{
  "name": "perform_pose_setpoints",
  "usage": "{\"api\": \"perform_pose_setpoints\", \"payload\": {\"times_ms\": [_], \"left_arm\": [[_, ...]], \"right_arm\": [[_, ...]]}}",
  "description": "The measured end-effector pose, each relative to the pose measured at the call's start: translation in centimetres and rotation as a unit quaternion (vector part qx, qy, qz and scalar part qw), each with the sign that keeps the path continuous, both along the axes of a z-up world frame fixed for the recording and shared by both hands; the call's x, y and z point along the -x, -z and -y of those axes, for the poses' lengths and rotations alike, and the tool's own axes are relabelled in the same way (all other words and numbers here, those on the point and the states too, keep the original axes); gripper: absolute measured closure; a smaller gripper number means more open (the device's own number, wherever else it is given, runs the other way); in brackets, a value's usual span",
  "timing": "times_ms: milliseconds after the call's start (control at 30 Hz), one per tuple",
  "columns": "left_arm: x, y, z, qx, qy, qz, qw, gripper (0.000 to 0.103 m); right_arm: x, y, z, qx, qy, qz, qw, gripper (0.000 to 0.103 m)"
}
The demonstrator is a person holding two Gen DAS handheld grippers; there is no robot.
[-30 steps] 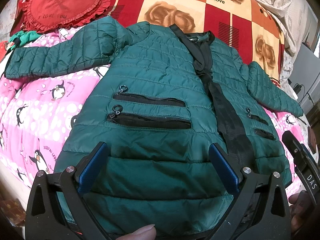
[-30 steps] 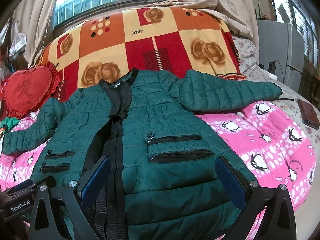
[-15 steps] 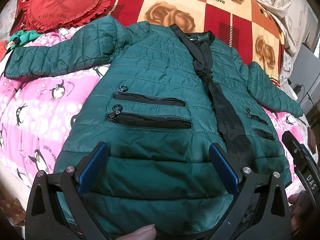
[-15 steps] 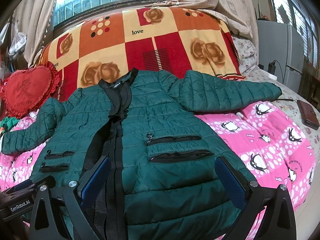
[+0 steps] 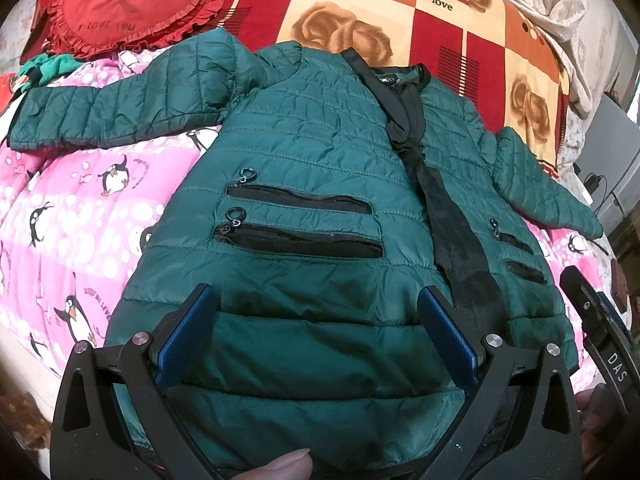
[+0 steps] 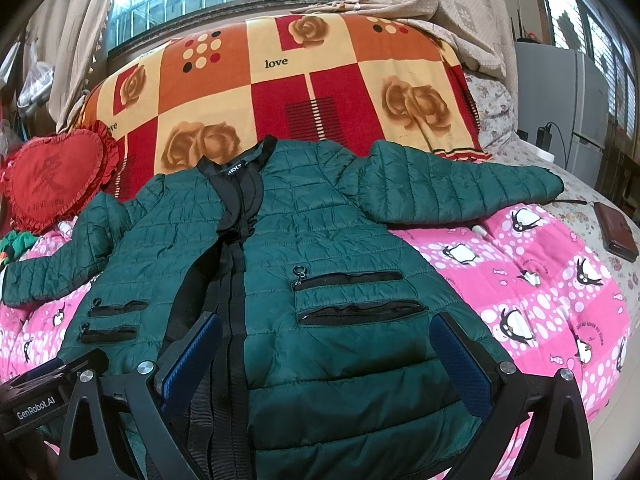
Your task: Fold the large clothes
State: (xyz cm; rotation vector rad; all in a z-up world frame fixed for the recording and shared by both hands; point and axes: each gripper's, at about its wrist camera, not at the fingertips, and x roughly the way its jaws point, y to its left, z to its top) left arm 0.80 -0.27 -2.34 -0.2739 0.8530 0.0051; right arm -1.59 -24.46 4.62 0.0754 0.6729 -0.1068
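Observation:
A dark green quilted jacket (image 5: 304, 160) with a black front placket lies flat and face up on the bed, both sleeves spread out; it also shows in the right wrist view (image 6: 328, 248). My left gripper (image 5: 316, 336) is open, its blue pads (image 5: 182, 336) straddling the hem on the jacket's left half. My right gripper (image 6: 326, 360) is open, its pads (image 6: 460, 364) straddling the hem on the right half, below the zip pockets (image 6: 352, 296). Neither holds cloth.
A pink penguin-print quilt (image 6: 552, 292) covers the bed. A rose-patterned "love" blanket (image 6: 280, 92) lies at the head. A red heart cushion (image 5: 128, 4) sits far left. A brown wallet (image 6: 616, 232) lies far right. The right gripper's body (image 5: 600, 344) shows beside the left gripper.

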Motion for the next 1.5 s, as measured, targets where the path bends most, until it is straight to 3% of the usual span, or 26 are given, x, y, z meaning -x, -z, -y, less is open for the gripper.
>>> {"api": "perform_pose_setpoints", "payload": {"times_ms": [567, 733, 867, 1000, 1200, 1367, 1500], "left_arm": [[-0.1, 0.2, -0.9, 0.024, -0.001, -0.003, 0.9997, 0.002], [0.0, -0.2, -1.7, 0.036, -0.007, 0.002, 0.9993, 0.002], [-0.8, -2.6, -2.3, 0.015, -0.001, 0.028, 0.9995, 0.002], [-5.1, -4.4, -3.5, -0.012, 0.004, 0.027, 0.9996, 0.002], [-11.7, -1.4, -4.6, -0.075, 0.0, -0.03, 0.9968, 0.002], [-13.4, 3.3, -3.7, -0.119, 0.013, -0.064, 0.9908, 0.001], [-13.2, 4.2, -4.4, -0.09, 0.01, -0.055, 0.9944, 0.0]], "right_arm": [[0.3, -0.3, 0.1, 0.022, 0.0, -0.003, 1.0, 0.0], [0.0, -0.4, -0.8, 0.034, -0.02, -0.026, 0.999, 0.0], [-1.1, -1.0, -1.5, 0.019, -0.061, -0.028, 0.998, 0.0], [-4.2, -1.1, -2.7, 0.009, -0.073, -0.017, 0.997, 0.0], [-8.7, 0.8, -4.2, 0.045, -0.059, -0.015, 0.997, 0.0], [-11.5, 3.8, -2.2, 0.015, -0.03, -0.089, 0.995, 0.0], [-13.2, 6.8, 0.5, -0.036, 0.003, -0.157, 0.987, 0.0]]}}
